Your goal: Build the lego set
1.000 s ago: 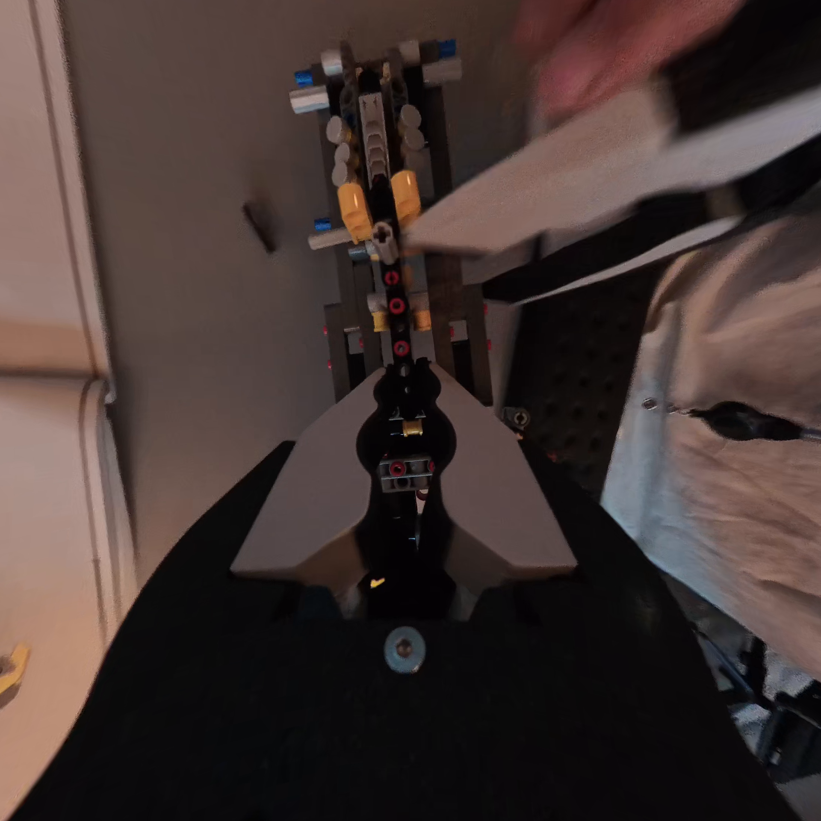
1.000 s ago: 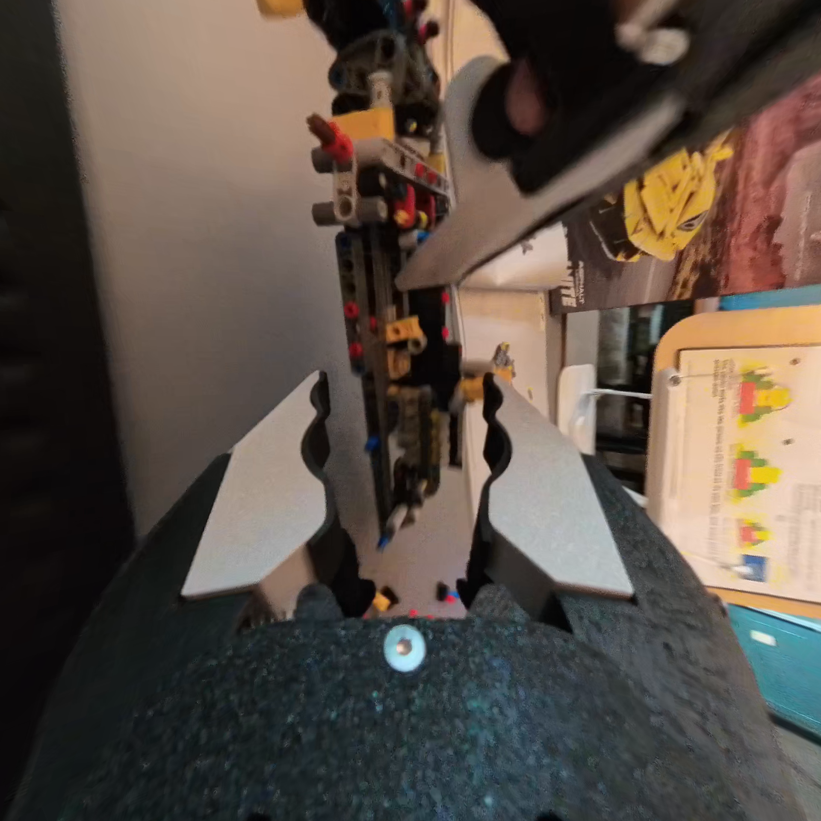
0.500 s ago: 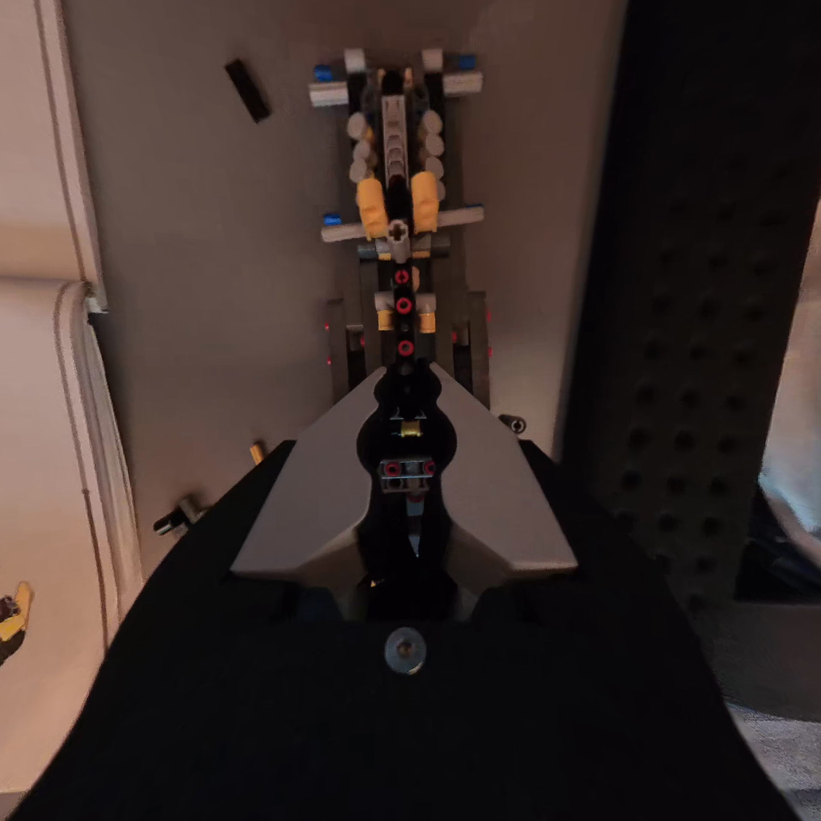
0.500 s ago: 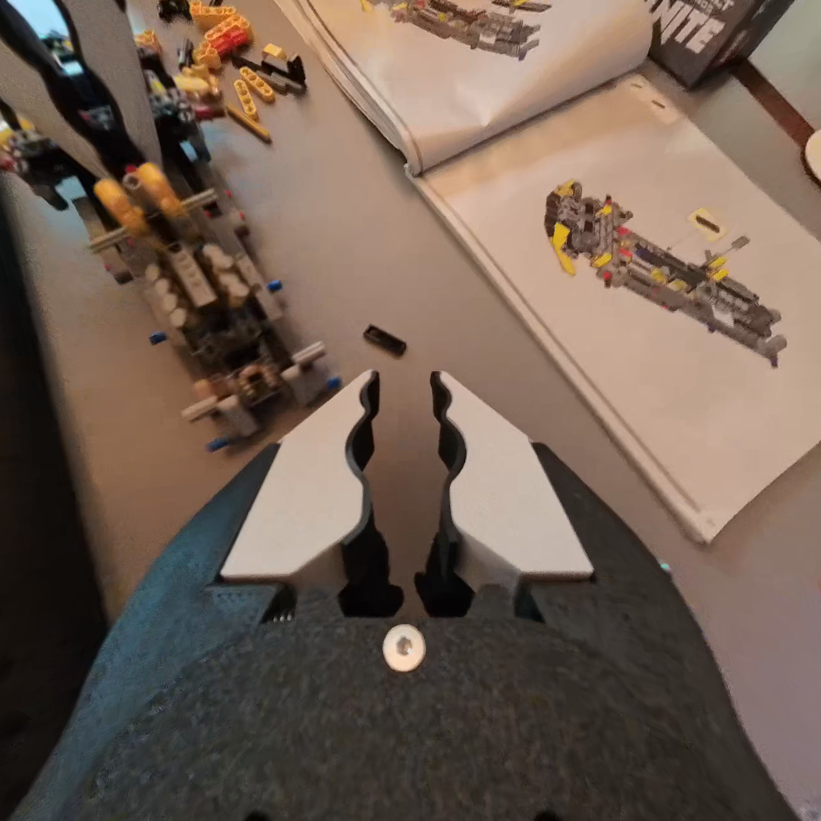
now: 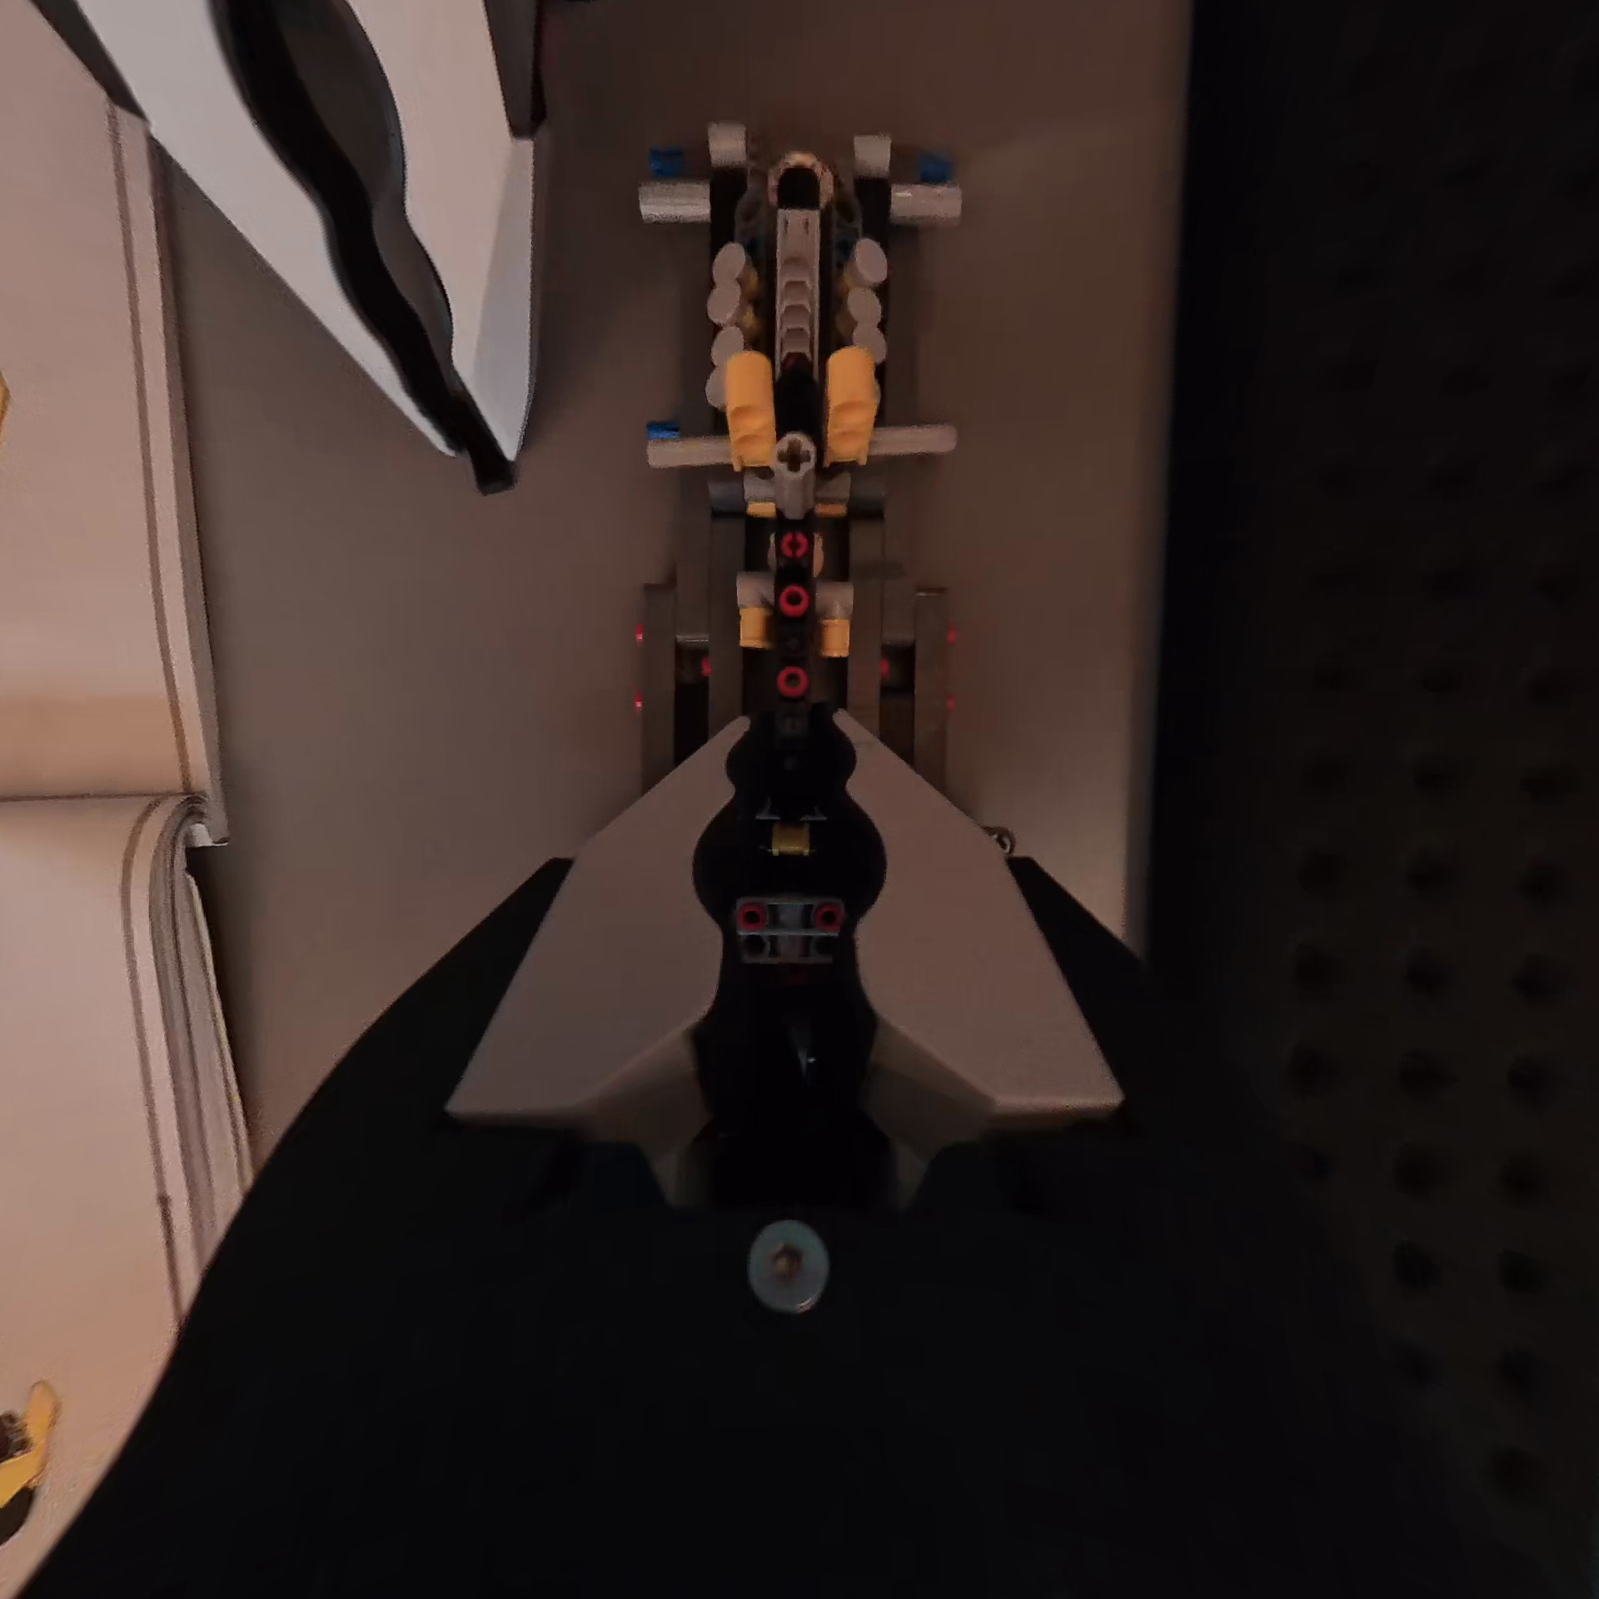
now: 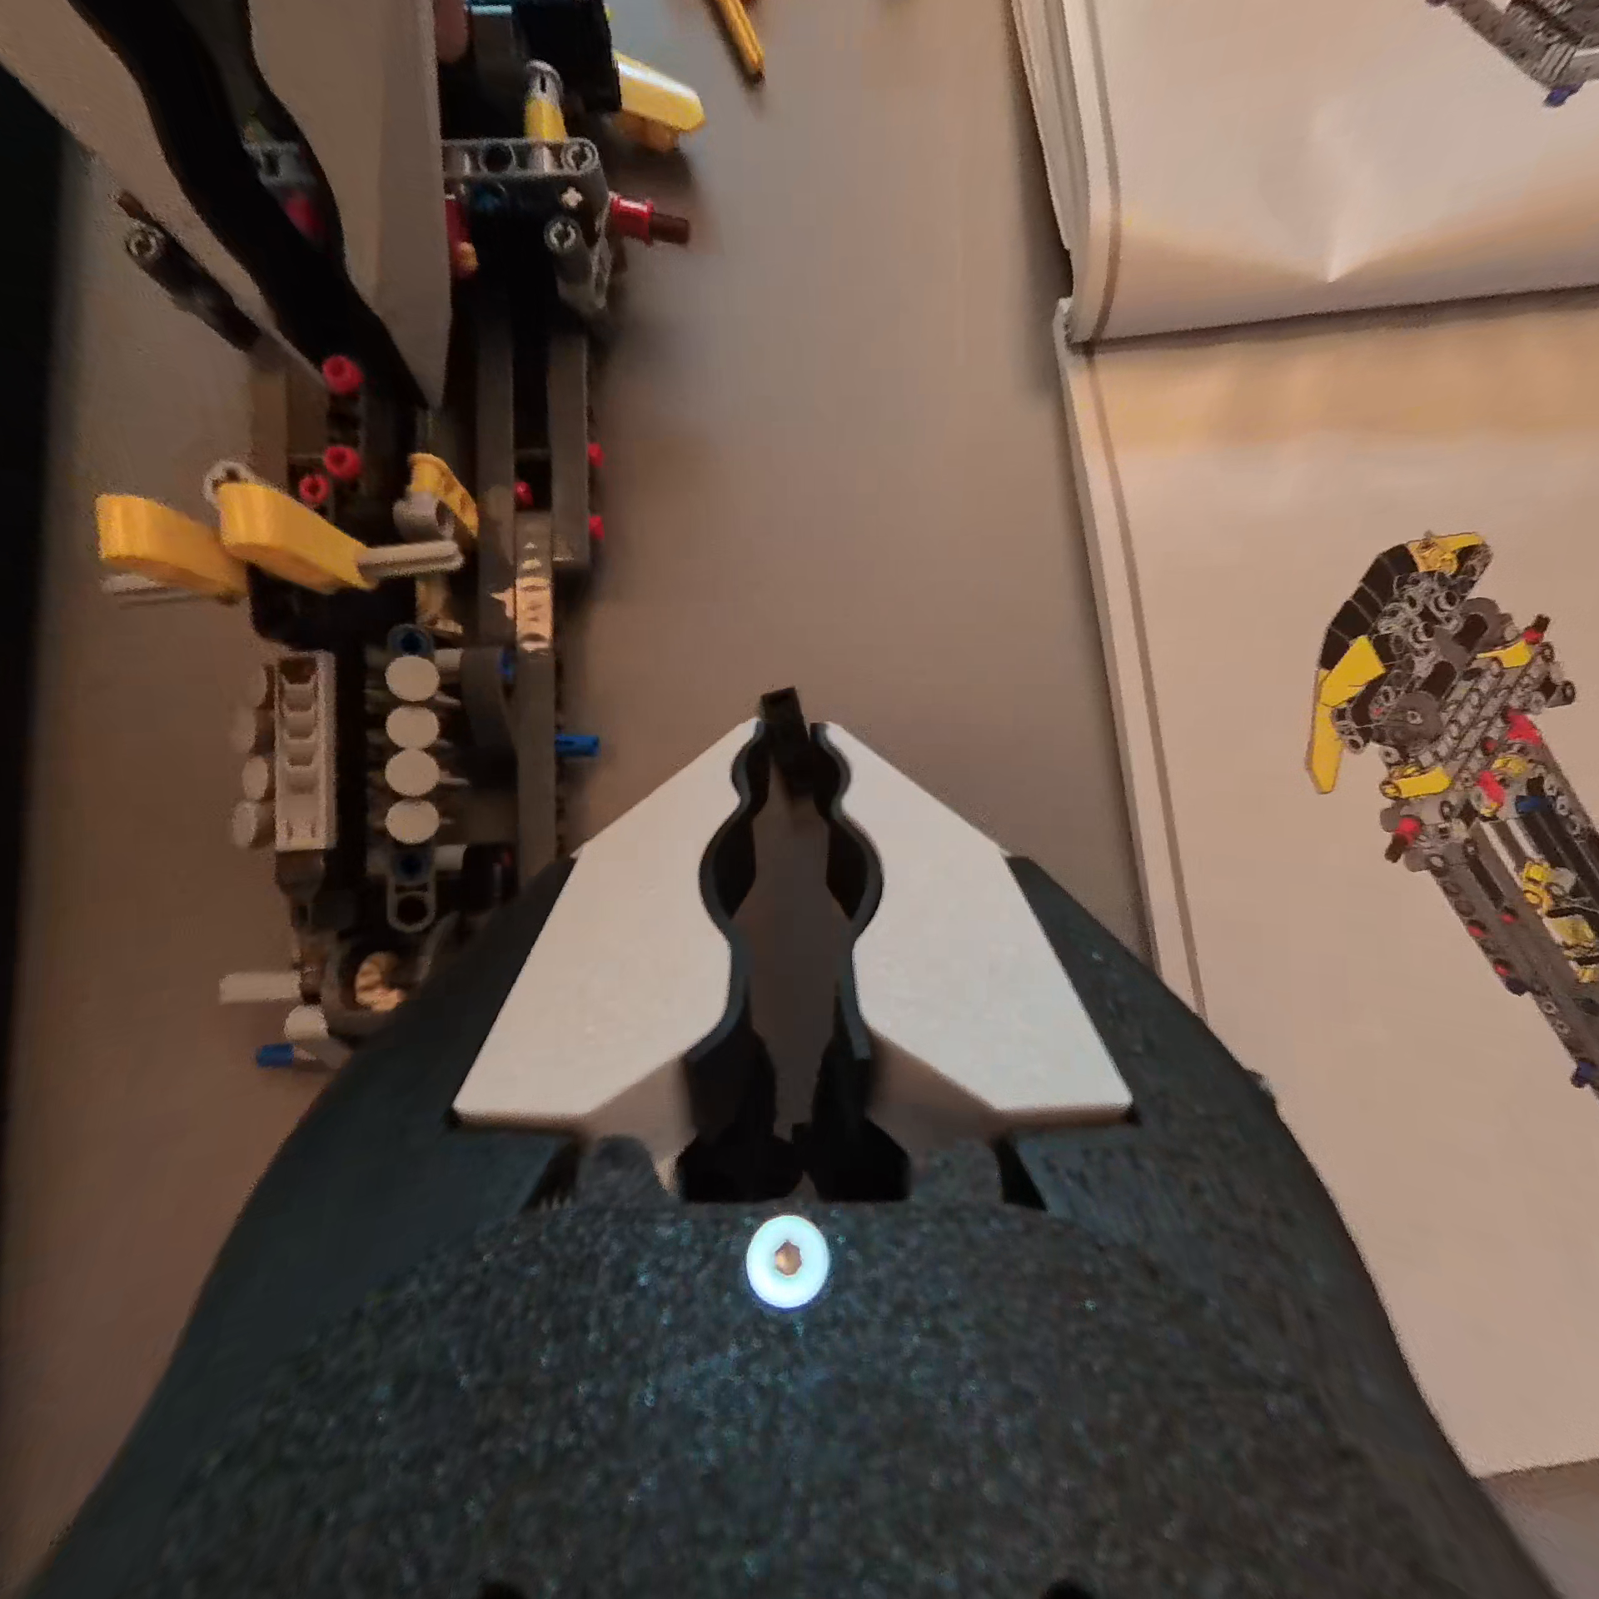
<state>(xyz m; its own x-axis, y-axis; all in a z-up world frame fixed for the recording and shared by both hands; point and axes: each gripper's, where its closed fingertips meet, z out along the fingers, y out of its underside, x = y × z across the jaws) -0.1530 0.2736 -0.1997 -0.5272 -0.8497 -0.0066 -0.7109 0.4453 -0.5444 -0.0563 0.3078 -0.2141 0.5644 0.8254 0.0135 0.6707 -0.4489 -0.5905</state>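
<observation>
Grey worktop [image 6: 822, 433] carries an open instruction booklet [image 6: 1341, 865] along one edge. Partly built lego model [image 5: 792, 415] lies beside it, left claw [image 5: 792, 744] clamped on its near end. Right claw [image 6: 786, 735] pinches a small black piece [image 6: 781, 711].

We see a plain grey-brown table [image 6: 865, 433]. On it, at nine o'clock in the right wrist view, lies the long half-built lego model [image 6: 484, 606], flat along the top. At three o'clock lies an open instruction booklet [image 6: 1341, 1082], its printed page facing up and its stacked pages curling near one o'clock. Loose yellow pieces [image 6: 658, 104] lie on the table near twelve o'clock, just beyond the model's far end. In the left wrist view the booklet [image 5: 78, 865] sits at nine o'clock.
</observation>
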